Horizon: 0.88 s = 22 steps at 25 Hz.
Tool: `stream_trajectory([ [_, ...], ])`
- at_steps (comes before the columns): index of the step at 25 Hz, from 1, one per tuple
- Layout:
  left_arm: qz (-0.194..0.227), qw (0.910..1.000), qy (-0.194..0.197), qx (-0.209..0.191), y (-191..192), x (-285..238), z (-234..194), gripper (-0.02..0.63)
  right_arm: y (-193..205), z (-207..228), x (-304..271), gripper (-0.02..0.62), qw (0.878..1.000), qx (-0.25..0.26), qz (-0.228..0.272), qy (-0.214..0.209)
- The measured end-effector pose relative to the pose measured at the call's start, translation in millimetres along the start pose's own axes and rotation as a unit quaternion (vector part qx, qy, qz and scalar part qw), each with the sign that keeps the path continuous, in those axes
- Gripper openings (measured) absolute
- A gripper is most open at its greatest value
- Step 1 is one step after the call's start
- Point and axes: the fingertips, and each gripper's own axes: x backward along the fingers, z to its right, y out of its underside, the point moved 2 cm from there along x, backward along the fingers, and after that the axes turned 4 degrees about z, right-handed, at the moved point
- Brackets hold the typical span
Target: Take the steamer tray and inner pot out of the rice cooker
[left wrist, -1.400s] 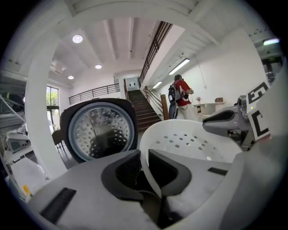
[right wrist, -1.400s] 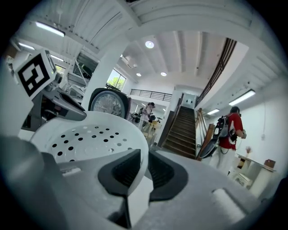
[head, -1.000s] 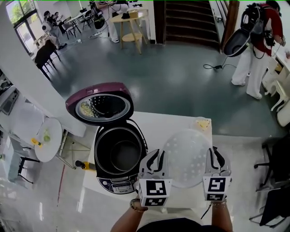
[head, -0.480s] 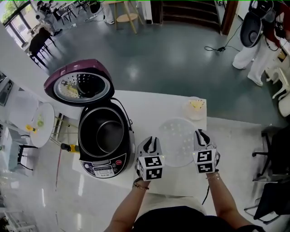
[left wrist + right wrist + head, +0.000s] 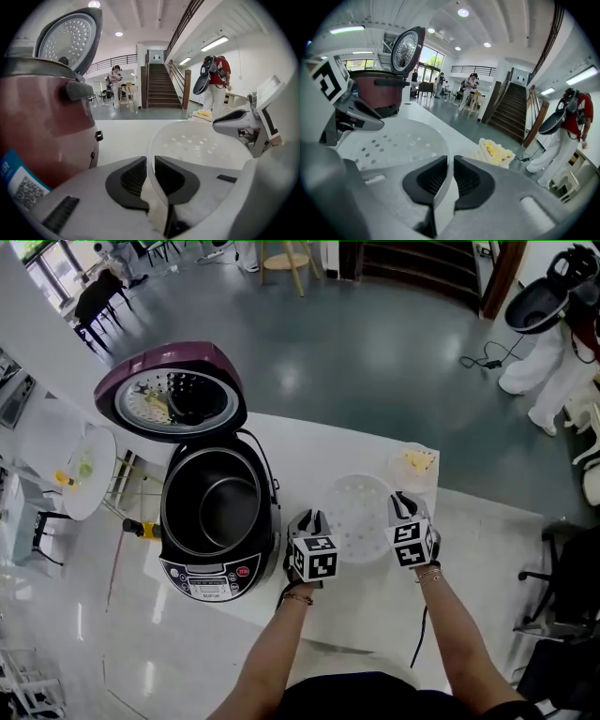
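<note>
We hold the steamer tray at frame centre, left gripper and right gripper each clamped on its rim, just right of the rice cooker; the inner pot sits inside.

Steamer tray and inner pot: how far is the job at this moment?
Done: the steamer tray is out of the rice cooker. In hand: left tongs and right tongs both grip its rim, beside the cooker over the table. Left: the inner pot sits in the open cooker.
</note>
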Motion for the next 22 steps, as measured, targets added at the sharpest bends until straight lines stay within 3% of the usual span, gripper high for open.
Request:
stream_trajectory([
  [10, -0.014, 0.9997, -0.020, 0.001, -4, -37, -11, 0.049, 1, 6, -34, 0.043, 1.000, -0.020, -0.016, 0.000],
  [14, 0.020, 0.9990, -0.038, -0.009, -17, -35, -15, 0.054, 2, 7, -39, 0.043, 0.999, -0.037, -0.016, 0.003],
  [16, 0.039, 0.9983, -0.041, -0.015, -29, -26, -12, 0.102, 2, 9, -41, 0.043, 0.999, -0.042, -0.017, 0.008],
  [18, 0.054, 0.9980, -0.026, -0.022, -43, -13, -2, 0.172, 1, 10, -42, 0.043, 0.999, -0.044, -0.017, 0.011],
  [20, 0.075, 0.9970, 0.005, -0.021, -58, 5, 11, 0.187, 1, 8, -39, 0.045, 0.998, -0.061, -0.016, 0.001],
  [21, 0.088, 0.9957, 0.021, -0.021, -66, 17, 18, 0.189, 1, 8, -37, 0.083, 0.997, -0.072, -0.015, -0.005],
  [22, 0.102, 0.9938, 0.037, -0.024, -75, 30, 26, 0.187, 0, 9, -33, 0.167, 0.997, -0.082, -0.013, -0.006],
])
